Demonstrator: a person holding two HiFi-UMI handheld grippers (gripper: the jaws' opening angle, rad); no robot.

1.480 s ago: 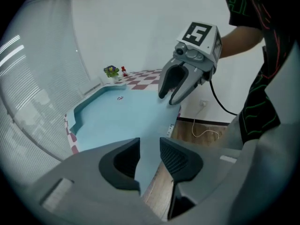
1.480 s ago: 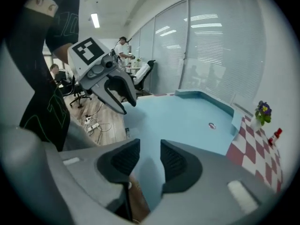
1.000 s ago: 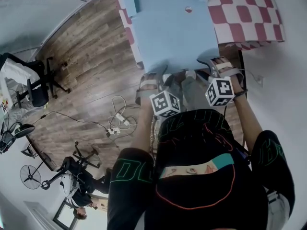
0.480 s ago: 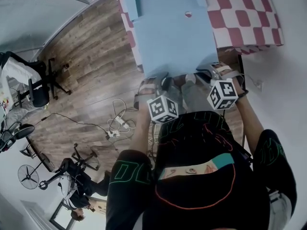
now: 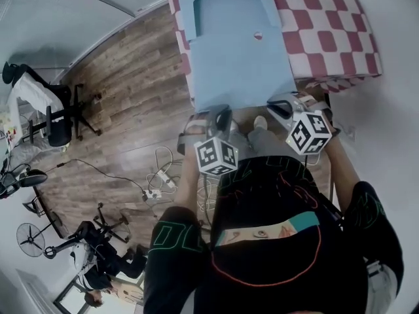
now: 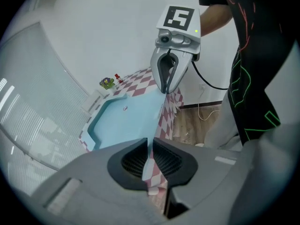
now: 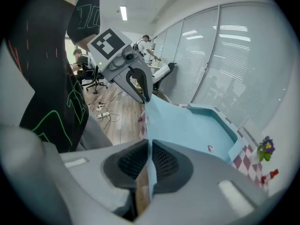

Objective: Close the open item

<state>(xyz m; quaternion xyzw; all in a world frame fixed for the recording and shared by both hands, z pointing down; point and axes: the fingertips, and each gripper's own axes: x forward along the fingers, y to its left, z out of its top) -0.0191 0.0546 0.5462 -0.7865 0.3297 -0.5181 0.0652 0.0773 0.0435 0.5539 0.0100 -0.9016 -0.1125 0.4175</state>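
A light blue cardboard box lies open on the checkered table, with its tray (image 5: 222, 12) at the far side. Its flat lid (image 5: 239, 64) stretches toward me and carries a small round red-and-white tab (image 5: 258, 35). My left gripper (image 5: 219, 114) is at the lid's near left corner and my right gripper (image 5: 283, 102) at its near right corner. Both pairs of jaws are closing, and the thin lid edge is pinched between the pads. The left gripper view shows the lid (image 6: 136, 116) running from my left gripper (image 6: 151, 146) to the right gripper (image 6: 167, 81). The right gripper view shows the lid (image 7: 187, 130) in my right gripper (image 7: 149, 150).
A red-and-white checkered cloth (image 5: 327, 25) covers the table, and a small flower pot (image 6: 107, 82) stands at its far end. To the left is wood floor with cables and a power strip (image 5: 154, 175), and office chairs (image 5: 52, 123) further left. A white wall (image 5: 393, 110) is at the right.
Both grippers' jaws have closed from wide open onto the lid's near edge. The hands have shifted slightly toward me, and more of the box's tray shows at the top.
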